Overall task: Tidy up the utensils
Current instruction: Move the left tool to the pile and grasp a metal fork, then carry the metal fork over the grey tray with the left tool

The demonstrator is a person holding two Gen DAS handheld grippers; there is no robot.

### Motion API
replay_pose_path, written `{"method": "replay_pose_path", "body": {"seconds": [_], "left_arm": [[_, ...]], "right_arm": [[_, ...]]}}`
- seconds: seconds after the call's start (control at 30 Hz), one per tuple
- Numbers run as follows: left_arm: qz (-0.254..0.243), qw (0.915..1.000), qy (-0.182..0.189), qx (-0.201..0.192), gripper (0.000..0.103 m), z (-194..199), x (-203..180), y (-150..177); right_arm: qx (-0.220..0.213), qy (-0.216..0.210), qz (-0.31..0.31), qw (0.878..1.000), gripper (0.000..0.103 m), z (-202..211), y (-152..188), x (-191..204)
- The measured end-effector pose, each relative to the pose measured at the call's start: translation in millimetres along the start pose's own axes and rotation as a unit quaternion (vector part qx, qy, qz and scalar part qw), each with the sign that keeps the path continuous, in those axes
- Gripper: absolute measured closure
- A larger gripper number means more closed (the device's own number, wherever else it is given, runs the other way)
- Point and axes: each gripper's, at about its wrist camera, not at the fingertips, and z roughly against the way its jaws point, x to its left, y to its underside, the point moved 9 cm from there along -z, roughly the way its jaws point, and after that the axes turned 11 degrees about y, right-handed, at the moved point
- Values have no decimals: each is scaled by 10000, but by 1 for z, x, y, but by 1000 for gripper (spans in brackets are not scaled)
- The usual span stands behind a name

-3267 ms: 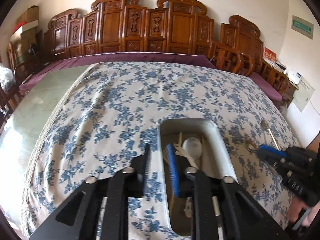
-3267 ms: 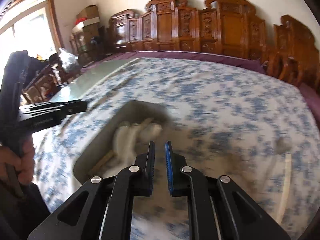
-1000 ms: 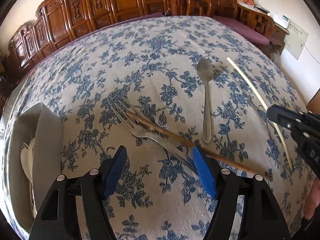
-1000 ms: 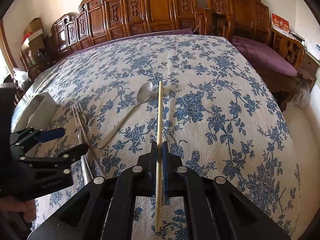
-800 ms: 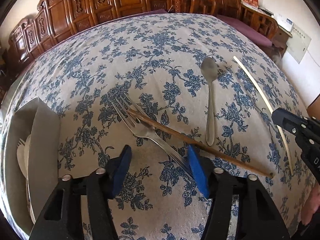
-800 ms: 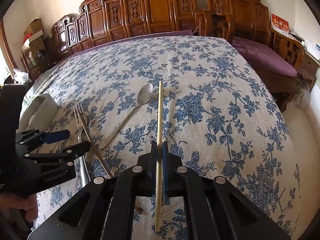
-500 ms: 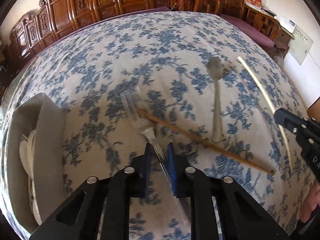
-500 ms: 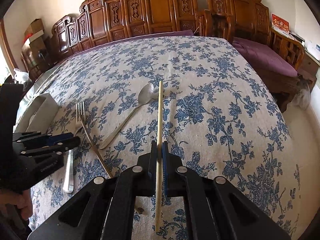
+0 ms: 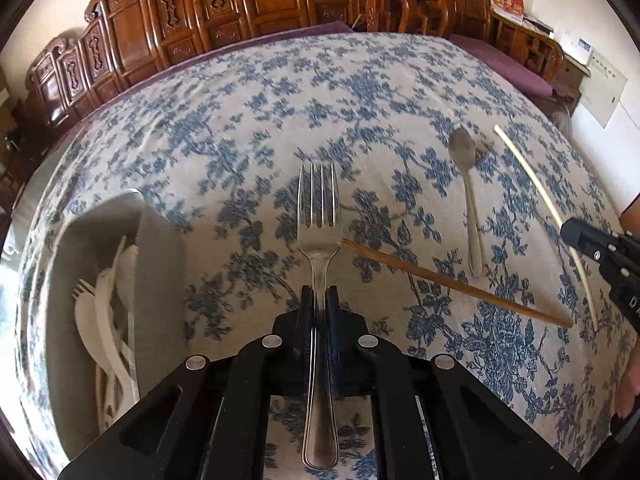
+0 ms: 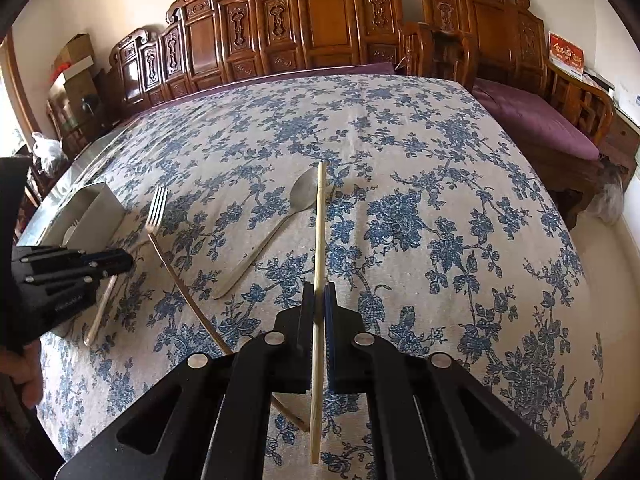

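Note:
My left gripper (image 9: pixel 319 294) is shut on the handle of a metal fork (image 9: pixel 318 216), tines pointing away, just above the floral tablecloth. My right gripper (image 10: pixel 319 290) is shut on a pale chopstick (image 10: pixel 319 220) that runs forward between its jaws. A brown chopstick (image 9: pixel 452 282) and a metal spoon (image 9: pixel 466 184) lie on the cloth between the two grippers. In the right wrist view the left gripper (image 10: pixel 120 260) is at the left, holding the fork (image 10: pixel 154 210). A grey utensil bin (image 9: pixel 160 248) with white plastic cutlery (image 9: pixel 104 312) sits to the left.
The blue floral tablecloth (image 10: pixel 440 208) covers a large table. Carved wooden chairs (image 10: pixel 320 20) line the far side, and a purple-cushioned bench (image 10: pixel 532 116) stands at the right. The spoon (image 10: pixel 276 224) and brown chopstick (image 10: pixel 188 292) lie left of the pale chopstick.
My left gripper closed on the fork handle and the fork now points straight ahead, off the brown chopstick. My right gripper still holds the pale chopstick, hardly moved.

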Motion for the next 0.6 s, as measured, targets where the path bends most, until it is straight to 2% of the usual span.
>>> {"method": "replay_pose_path", "body": {"seconds": [0.27, 0.6], "left_arm": [[25, 9996, -8, -267, 97, 28, 11, -19], [-12, 9985, 122, -532, 97, 65, 17, -15]], "right_arm": [[-61, -79, 111, 9999, 97, 4, -3, 14], [-249, -228, 422, 9985, 97, 21, -8, 52]]}}
